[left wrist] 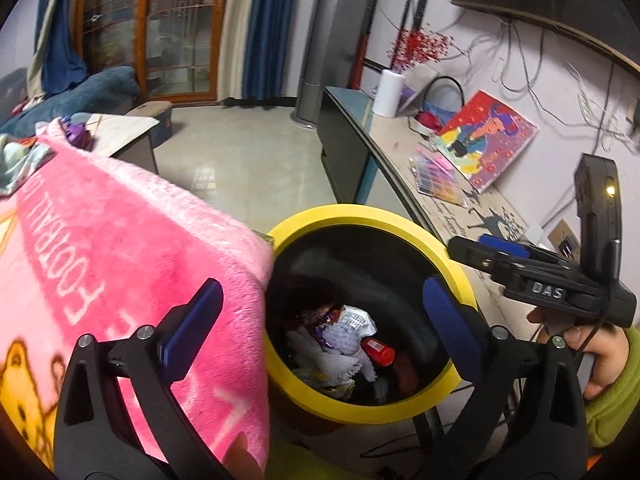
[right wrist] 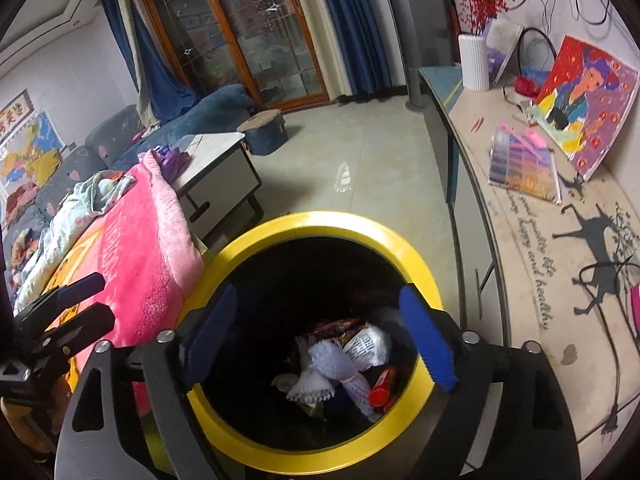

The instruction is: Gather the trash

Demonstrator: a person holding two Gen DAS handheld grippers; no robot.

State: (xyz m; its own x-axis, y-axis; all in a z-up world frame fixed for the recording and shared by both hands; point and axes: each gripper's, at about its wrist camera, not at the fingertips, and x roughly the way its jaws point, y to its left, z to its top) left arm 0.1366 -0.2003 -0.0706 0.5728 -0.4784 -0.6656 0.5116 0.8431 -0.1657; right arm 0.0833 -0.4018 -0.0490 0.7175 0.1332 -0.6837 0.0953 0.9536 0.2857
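A black bin with a yellow rim (left wrist: 404, 228) stands on the floor below both grippers, and it also shows in the right wrist view (right wrist: 320, 224). Trash lies at its bottom (left wrist: 344, 340): white foam netting (right wrist: 332, 360), crumpled wrappers and a small red bottle (right wrist: 382, 390). My left gripper (left wrist: 320, 320) is open and empty above the bin's left rim. My right gripper (right wrist: 320, 332) is open and empty over the bin's mouth. The right gripper also shows at the right of the left wrist view (left wrist: 532, 272). The left gripper shows at the left edge of the right wrist view (right wrist: 76, 304).
A pink blanket (left wrist: 120, 248) lies over a low table left of the bin. A long sideboard (right wrist: 560, 240) on the right holds a painting (right wrist: 584, 100), a bead box (right wrist: 524, 168) and a white vase (right wrist: 474, 62). Tiled floor (right wrist: 360, 168) lies beyond.
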